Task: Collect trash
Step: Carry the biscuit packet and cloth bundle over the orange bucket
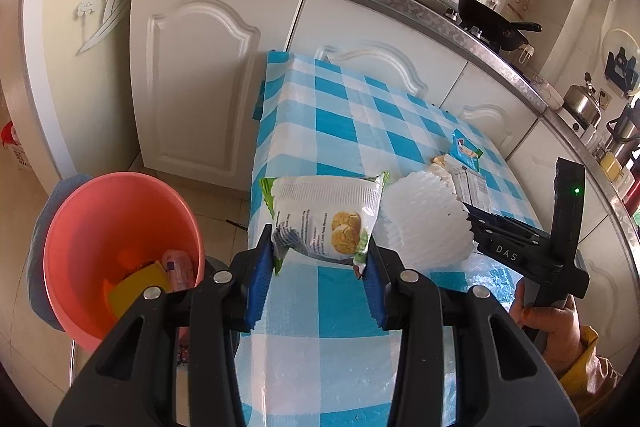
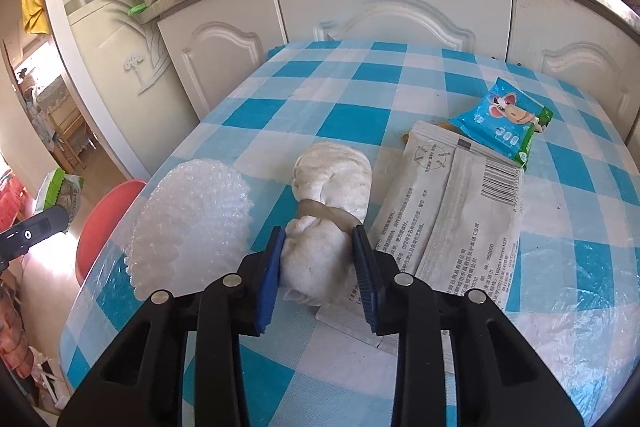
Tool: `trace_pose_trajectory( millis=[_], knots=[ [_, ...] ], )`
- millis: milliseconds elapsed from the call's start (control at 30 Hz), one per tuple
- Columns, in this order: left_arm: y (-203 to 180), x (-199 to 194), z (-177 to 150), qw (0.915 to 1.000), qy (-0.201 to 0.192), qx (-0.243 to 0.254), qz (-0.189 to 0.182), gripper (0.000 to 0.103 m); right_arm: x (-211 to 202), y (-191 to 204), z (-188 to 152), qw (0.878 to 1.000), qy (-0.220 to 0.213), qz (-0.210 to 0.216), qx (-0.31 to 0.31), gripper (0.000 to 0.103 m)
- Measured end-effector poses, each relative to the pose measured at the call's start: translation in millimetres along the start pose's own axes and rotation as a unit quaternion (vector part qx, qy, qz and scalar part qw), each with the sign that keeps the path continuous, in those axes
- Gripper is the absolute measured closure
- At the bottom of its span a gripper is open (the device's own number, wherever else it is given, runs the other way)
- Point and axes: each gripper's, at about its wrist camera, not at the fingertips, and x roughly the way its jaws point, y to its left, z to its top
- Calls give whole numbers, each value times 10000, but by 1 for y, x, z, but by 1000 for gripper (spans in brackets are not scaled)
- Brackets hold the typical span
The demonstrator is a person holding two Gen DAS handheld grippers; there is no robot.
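While your left fingers (image 1: 320, 259) pinched the light, crinkly wrapper (image 1: 326, 217) | right fingers (image 2: 318, 259) clamped the soft wad (image 2: 320, 251) below its band.

A snack packet (image 1: 326, 217) sits between the fingers of the left hand-held gripper (image 1: 320, 263), raised above the counter's (image 1: 344, 311) near left edge. A bucket (image 1: 120, 251) stands on the floor to the left of the counter, with scraps lying in it. On the counter, a bubble-wrap sheet (image 2: 190, 223) lies left of a tied cloth bundle (image 2: 326, 219), which sits between the fingers of the right hand-held gripper (image 2: 320, 267). A flat pouch (image 2: 452, 215) lies to the right of the bundle, partly beneath it. A small wrapper (image 2: 502, 121) rests on the pouch's far right corner. Cabinets (image 2: 392, 15) stand behind the counter.
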Motion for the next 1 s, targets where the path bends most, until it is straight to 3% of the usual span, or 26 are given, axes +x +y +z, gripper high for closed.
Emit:
trace_pose_trajectory(
  millis=[633, 1000],
  knots=[
    [37, -19, -11, 9994, -173, -300, 74, 61, -50, -8, 26, 9973, -595, 48, 423, 73],
    [75, -34, -11, 9966, -265, -455, 632, 61, -77, 32, 48, 9955, -857, 370, 164, 72]
  ],
)
